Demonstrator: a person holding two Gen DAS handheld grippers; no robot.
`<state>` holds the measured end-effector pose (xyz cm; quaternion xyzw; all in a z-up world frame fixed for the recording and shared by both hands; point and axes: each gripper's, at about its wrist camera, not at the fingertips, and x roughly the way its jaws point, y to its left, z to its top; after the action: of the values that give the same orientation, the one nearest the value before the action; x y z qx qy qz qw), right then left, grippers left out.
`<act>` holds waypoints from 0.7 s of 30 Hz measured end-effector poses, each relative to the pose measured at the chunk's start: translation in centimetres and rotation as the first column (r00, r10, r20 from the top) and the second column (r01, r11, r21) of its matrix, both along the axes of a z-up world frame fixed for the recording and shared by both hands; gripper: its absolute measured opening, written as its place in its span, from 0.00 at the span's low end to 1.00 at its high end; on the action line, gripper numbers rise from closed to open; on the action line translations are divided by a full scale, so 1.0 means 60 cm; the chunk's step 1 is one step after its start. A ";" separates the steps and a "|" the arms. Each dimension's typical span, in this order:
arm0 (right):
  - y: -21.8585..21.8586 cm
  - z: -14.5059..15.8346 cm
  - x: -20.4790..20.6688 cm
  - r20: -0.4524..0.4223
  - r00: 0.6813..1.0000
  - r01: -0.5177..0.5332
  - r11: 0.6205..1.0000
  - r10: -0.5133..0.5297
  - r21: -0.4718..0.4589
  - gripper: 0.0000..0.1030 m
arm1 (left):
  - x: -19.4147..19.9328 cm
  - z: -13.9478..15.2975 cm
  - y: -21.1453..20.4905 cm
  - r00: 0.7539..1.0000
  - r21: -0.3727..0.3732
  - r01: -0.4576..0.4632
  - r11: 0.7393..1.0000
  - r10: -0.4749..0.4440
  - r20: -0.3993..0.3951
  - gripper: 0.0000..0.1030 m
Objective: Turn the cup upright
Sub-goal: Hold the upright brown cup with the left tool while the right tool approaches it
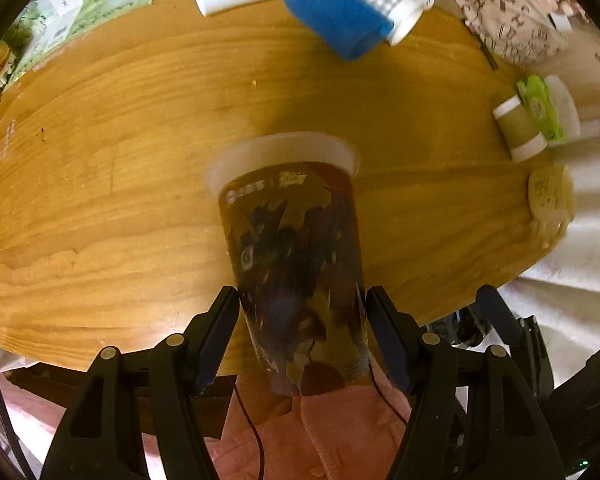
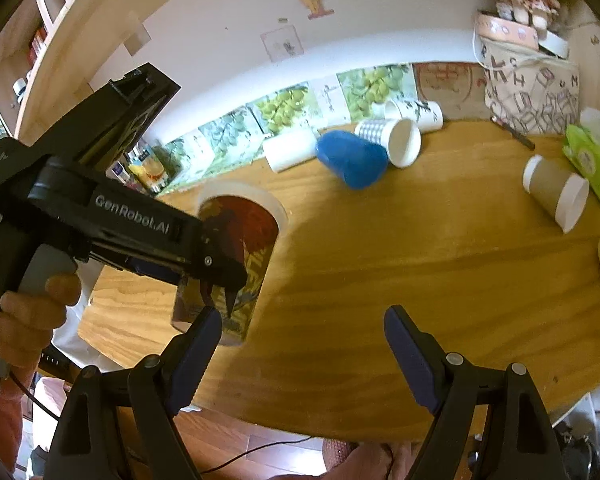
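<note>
Fingers of my left gripper (image 1: 302, 332) are clamped on the printed cup (image 1: 296, 256), one pad against each side of its narrow lower body; the cup's wide white rim points away from me, toward the far side of the wooden table (image 1: 140, 120), and its base is nearest my wrist; from my right-hand view the same cup (image 2: 240, 256) hangs above the table's near-left edge, rim uppermost and tilted, with the left gripper (image 2: 220, 284) reaching in from the left; whether the cup touches the wood I cannot tell; my right gripper (image 2: 304, 356) has its two fingers spread wide apart with nothing between them, over bare wood near the front edge; at the far side lie a blue cup (image 2: 352, 158) on its side, a white cup (image 2: 290, 150) just left of it, and a checked cup (image 2: 390, 140) touching the blue one on the right; a brown cup with white bands (image 2: 556, 192) lies on its side beside a green tissue pack (image 2: 590, 164).
</note>
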<state>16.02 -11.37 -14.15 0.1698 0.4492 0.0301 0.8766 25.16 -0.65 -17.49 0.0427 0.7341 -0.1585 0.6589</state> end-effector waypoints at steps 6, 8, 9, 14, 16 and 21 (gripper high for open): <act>0.009 -0.017 -0.013 -0.035 0.999 0.018 1.000 -0.018 -0.001 0.81 | -0.011 -0.022 -0.004 0.999 0.005 0.039 0.999 -0.039 -0.032 0.67; 0.011 -0.021 -0.014 -0.049 0.999 0.023 1.000 -0.023 -0.004 0.82 | -0.014 -0.025 -0.005 0.998 0.007 0.050 0.999 -0.050 -0.034 0.67; 0.012 -0.023 -0.014 -0.052 0.998 0.025 1.000 -0.025 -0.005 0.82 | -0.014 -0.027 -0.006 0.998 0.008 0.054 0.999 -0.054 -0.036 0.67; 0.013 -0.029 -0.011 -0.073 0.997 0.030 1.000 -0.031 -0.004 0.82 | -0.013 -0.037 -0.019 0.997 -0.001 0.065 0.998 -0.064 -0.052 0.67; 0.014 -0.032 -0.008 -0.084 0.996 0.027 1.000 -0.027 -0.001 0.82 | -0.013 -0.039 -0.025 0.996 -0.003 0.076 0.997 -0.076 -0.051 0.67; 0.022 -0.038 -0.003 -0.105 0.994 0.008 1.000 -0.007 0.005 0.81 | -0.019 -0.039 -0.027 0.993 -0.015 0.108 0.994 -0.109 -0.045 0.67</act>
<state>15.86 -10.03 -16.43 0.1751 0.4941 0.0191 0.8514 24.02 -2.30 -19.86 0.0749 0.7448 -0.1995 0.6324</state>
